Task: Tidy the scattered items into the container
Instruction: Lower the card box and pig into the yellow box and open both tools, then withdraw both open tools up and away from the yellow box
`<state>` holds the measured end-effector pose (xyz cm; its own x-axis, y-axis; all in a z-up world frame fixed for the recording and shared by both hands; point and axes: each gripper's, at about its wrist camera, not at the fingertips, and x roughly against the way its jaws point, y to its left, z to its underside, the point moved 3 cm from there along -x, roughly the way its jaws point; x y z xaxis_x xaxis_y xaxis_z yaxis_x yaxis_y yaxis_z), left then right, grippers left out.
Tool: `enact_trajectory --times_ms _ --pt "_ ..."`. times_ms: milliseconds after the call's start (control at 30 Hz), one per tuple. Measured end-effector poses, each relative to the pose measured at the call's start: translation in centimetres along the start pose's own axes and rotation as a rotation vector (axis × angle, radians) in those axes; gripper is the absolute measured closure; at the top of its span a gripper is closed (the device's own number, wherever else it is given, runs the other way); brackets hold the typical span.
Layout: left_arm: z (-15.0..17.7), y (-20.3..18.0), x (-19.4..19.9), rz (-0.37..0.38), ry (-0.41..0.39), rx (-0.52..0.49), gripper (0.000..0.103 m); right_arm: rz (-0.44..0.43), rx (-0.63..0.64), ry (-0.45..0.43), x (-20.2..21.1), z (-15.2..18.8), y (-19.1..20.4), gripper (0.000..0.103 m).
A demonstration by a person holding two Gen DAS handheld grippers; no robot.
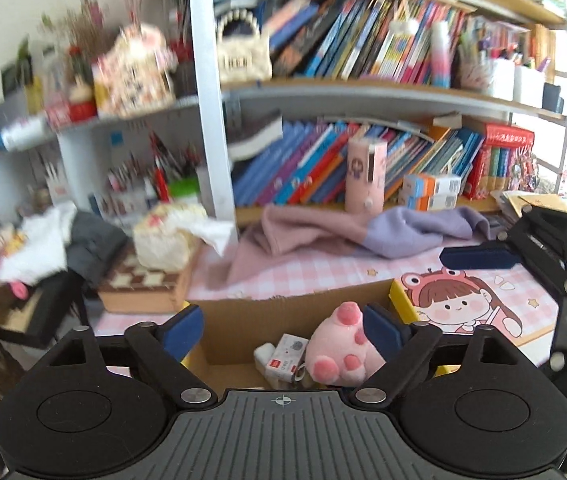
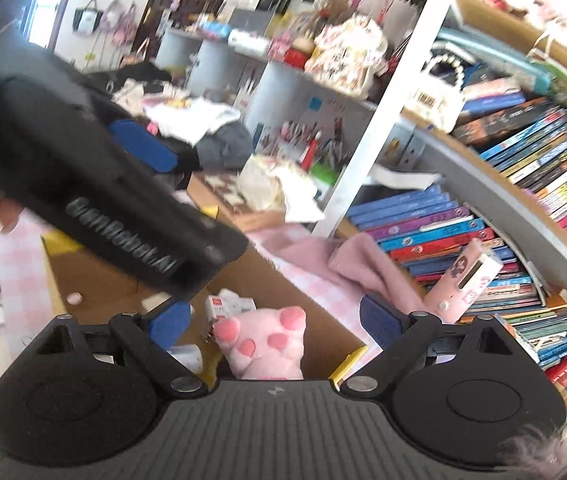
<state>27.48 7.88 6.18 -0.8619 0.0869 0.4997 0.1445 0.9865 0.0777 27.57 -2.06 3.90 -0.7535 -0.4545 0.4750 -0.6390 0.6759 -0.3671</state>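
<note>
**Colleague:** What do you count, biggest first?

**Me:** I see one bookshelf (image 1: 383, 96), its rows of books too blurred to count. Below it is one pink checked tabletop (image 1: 323, 268) with one pink-and-lilac cloth (image 1: 347, 232) lying on it. In front sits one cardboard box (image 1: 283, 312), its near edge cut off by my rig.

**Colleague:** And inside?

**Me:** One pink plush toy (image 1: 339, 348), paws up, lies in the box beside one small white carton (image 1: 289, 354). Other small bits there I can't make out.

**Colleague:** Grippers?

**Me:** Two. My left hand-held gripper (image 1: 283, 330) stands wide apart over the box, holding nothing. My right hand-held gripper (image 2: 271, 320) is likewise spread and empty, above the plush.
</note>
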Motion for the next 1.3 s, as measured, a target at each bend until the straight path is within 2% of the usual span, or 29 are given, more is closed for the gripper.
enact_trajectory --times_ms 133,267,467,867,1300 --pt "0.9 -0.7 3.1 -0.038 -0.052 -0.030 0.010 0.032 -0.035 -0.027 2.5 -0.3 0.6 0.010" --pt "2.2 -1.1 6.1 -0.045 -0.083 -0.024 0.007 0.084 -0.080 -0.047 5.3 0.3 1.0 0.008" --pt "4.8 -2.3 9.6 -0.031 -0.082 -0.002 0.004 0.159 -0.181 -0.039 9.9 2.7 2.1 0.007" --pt "10.7 -5.0 13.0 -0.001 -0.016 0.047 0.003 0.234 -0.309 0.063 16.1 8.7 6.0 0.007" --pt "14.8 -7.2 14.3 0.012 0.080 0.046 0.003 0.243 -0.455 0.167 18.8 13.0 7.8 0.006"
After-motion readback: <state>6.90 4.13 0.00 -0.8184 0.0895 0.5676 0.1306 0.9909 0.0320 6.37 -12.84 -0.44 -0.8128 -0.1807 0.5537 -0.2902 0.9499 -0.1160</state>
